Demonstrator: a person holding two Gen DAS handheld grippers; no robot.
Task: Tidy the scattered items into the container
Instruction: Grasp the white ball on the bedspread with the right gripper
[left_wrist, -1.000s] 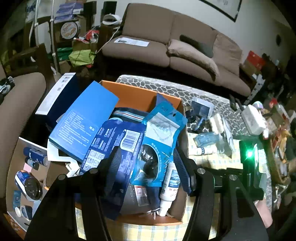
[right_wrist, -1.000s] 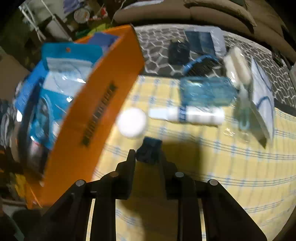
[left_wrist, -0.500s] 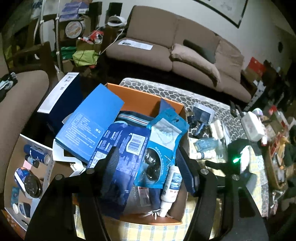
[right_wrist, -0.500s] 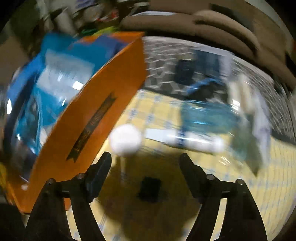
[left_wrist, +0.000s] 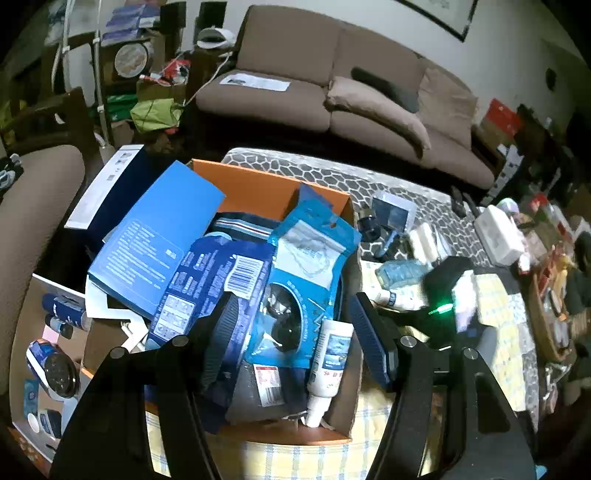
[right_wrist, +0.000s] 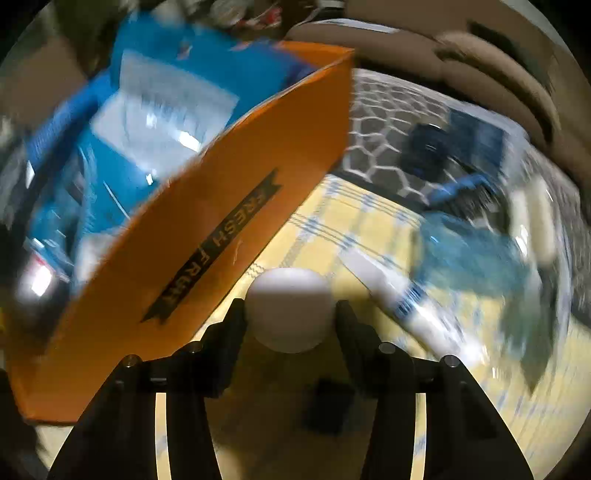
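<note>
Right gripper (right_wrist: 291, 314), nearest in its own view: jaws closing, a white round object (right_wrist: 290, 308) (a cap or small jar, blur makes it hard to say which) sits squarely between the fingers (right_wrist: 232, 332), which look to be at or just short of contact on both sides. It rests on the yellow checked cloth (right_wrist: 369, 229), just beside the outer wall of the orange box (right_wrist: 229, 192), the container for this job. A small black item (right_wrist: 328, 404) lies on the cloth just under the gripper. To do this pickup well: let the jaws finish closing before lifting, keep the grip across the widest part so the round body doesn't squirt out, then lift clear above the box wall before crossing over it. Further out on the cloth, a white tube (right_wrist: 406, 299) and a blue clear pouch (right_wrist: 476, 258) wait, well apart from the box. From the left wrist view, the left gripper (left_wrist: 291, 328) hovers over the box's near end, jaws about half spread with nothing pinched; below it a white bottle (left_wrist: 328, 354) and a blue package (left_wrist: 306, 269) lie in the box's pile. The box is heaped high, so the drop spot needs choosing with care or things will slide off. Beyond, the sofa (left_wrist: 332, 92).
</note>
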